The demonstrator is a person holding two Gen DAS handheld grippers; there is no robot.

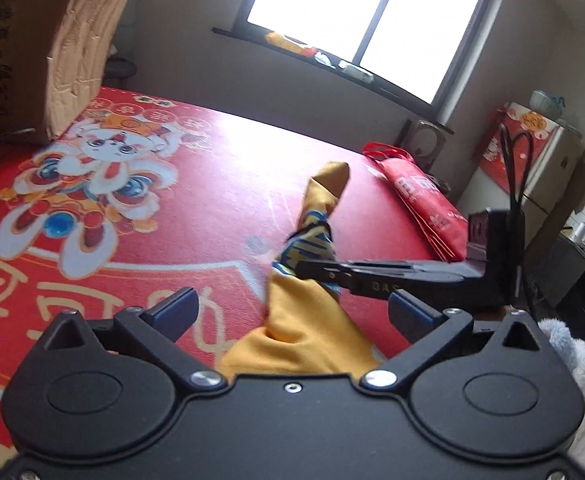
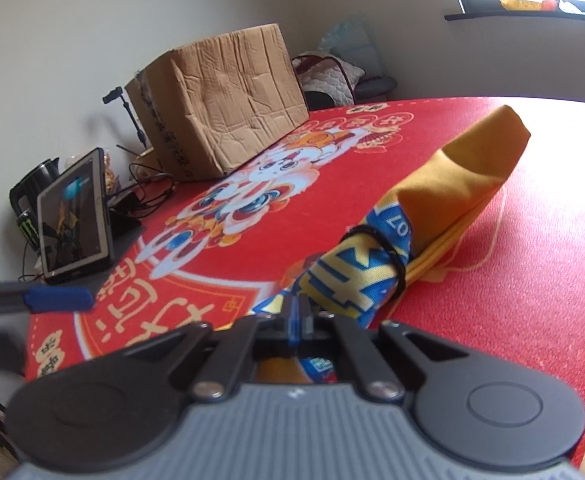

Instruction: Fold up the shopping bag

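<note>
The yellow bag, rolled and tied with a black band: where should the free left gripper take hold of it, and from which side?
Probably the plain yellow end beyond the black band, approached from above, pads across the roll. That end is bare, narrow and raised off the red mat. The right gripper already pinches the printed end; the left gripper is open.

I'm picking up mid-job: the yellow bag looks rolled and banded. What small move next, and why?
Probably lower the right gripper and set the yellow bag down on the red mat. The bag is already rolled with a black band around it, the right gripper is shut on its near end, and the left gripper is open and off it. The fold looks finished.
</note>
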